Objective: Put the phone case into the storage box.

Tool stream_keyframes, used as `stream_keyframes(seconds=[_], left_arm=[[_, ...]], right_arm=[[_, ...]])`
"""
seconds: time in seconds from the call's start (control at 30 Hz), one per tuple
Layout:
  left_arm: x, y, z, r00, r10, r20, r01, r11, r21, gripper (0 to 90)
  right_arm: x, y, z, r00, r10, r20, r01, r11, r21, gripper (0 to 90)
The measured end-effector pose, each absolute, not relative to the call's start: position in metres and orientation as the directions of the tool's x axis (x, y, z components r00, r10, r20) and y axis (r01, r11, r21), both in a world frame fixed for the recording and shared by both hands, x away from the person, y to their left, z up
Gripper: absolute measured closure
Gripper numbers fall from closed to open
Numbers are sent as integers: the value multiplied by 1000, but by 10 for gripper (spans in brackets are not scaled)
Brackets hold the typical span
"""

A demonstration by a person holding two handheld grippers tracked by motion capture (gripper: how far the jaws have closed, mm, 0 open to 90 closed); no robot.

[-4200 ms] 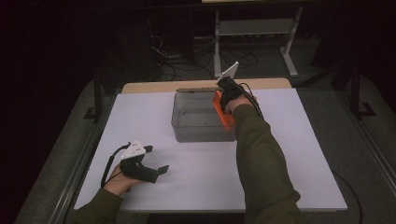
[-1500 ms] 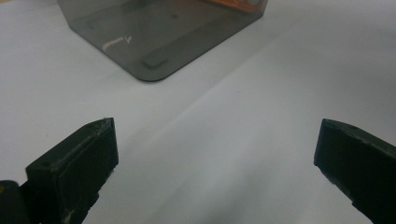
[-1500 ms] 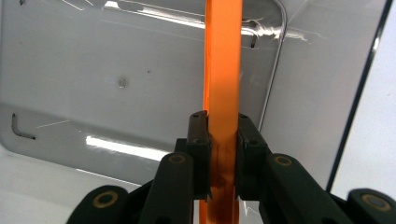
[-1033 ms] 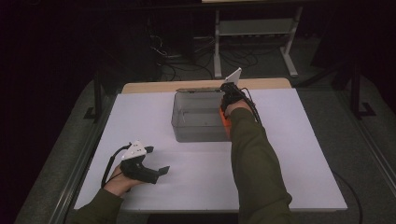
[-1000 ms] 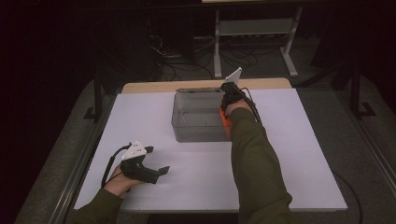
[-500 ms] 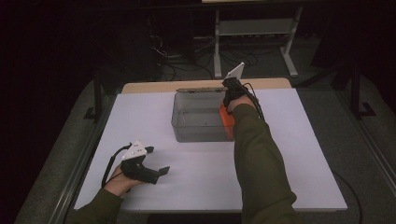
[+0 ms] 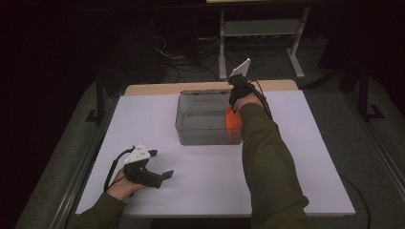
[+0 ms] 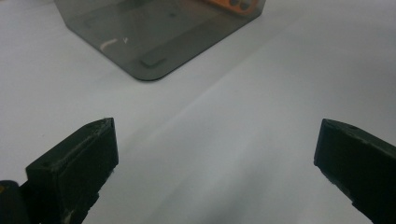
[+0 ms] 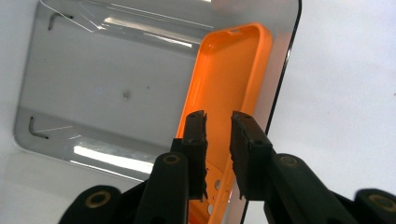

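High view: the right gripper [image 7: 232,98] hangs over the right end of the smoky clear bin [image 7: 203,121] on the white table [image 7: 310,157], and it has lifted slightly compared with a second ago. The orange phone case [image 7: 233,125] stays inside, leaning against the bin's right wall. The left gripper [image 7: 160,176] has not moved from the near-left corner of the table.

Left gripper view: jaws wide apart with nothing between them, bin corner ahead.

Right gripper view: jaws nearly closed with a narrow gap, apparently clear of the case [image 9: 229,84] below (perspective makes this hard to judge). The case looks released, so the drop-off seems done.
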State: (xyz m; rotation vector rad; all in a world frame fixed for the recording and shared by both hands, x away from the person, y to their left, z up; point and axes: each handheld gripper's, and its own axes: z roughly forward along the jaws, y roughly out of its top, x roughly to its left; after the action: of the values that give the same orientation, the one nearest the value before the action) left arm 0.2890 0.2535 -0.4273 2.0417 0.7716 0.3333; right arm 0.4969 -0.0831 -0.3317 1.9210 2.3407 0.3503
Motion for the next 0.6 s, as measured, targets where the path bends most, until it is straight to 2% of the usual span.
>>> stream_keyframes(seconds=[0.23, 0.6], left_arm=[[289, 254, -427, 770, 636, -57, 396, -405, 824, 0], [289, 254, -428, 770, 636, -54, 395, -409, 823, 0]], right_arm=[[494, -84, -328, -245, 967, 73, 941, 219, 259, 695], [484, -86, -321, -369, 926, 78, 887, 325, 329, 512]])
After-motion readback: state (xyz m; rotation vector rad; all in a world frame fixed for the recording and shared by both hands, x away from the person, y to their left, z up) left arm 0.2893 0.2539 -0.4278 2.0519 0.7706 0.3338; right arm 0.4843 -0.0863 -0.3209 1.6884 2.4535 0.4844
